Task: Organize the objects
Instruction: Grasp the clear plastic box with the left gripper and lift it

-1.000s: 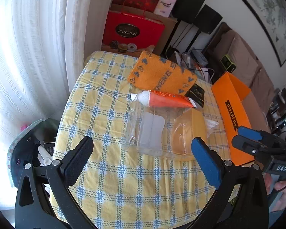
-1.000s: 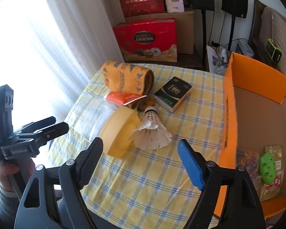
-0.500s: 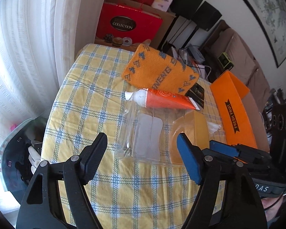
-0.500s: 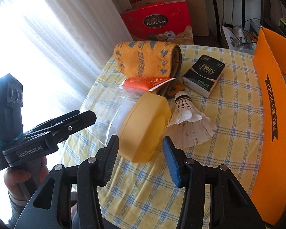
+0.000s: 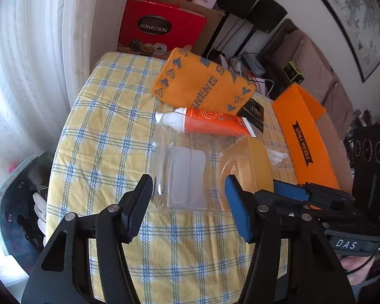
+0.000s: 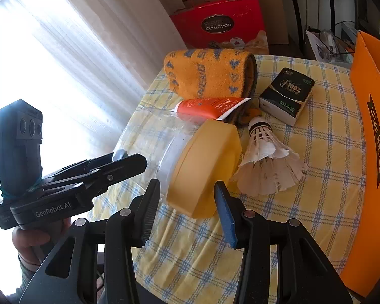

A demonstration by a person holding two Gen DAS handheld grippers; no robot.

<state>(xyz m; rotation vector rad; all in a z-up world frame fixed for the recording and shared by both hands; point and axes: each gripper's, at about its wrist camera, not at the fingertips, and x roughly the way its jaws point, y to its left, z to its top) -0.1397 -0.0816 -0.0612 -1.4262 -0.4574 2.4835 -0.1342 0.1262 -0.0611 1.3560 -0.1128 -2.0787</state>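
Clear jar (image 5: 187, 174) lies sideways on the checked tablecloth (image 5: 101, 126). My left gripper (image 5: 187, 202) closing around its body; right gripper (image 6: 187, 212) closing around the yellow lid (image 6: 205, 167), contact probably not made.

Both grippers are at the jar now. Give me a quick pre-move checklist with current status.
1. Left gripper straddles the clear jar body, jaws closing: ok.
2. Left pads pressing the jar: cannot tell.
3. Right gripper straddles the yellow lid, jaws closing: ok.
4. Right pads gripping the lid: cannot tell.
5. Orange tube rests against the jar's far side and may shift: not ok.
6. Shuttlecock close beside the lid: not ok.
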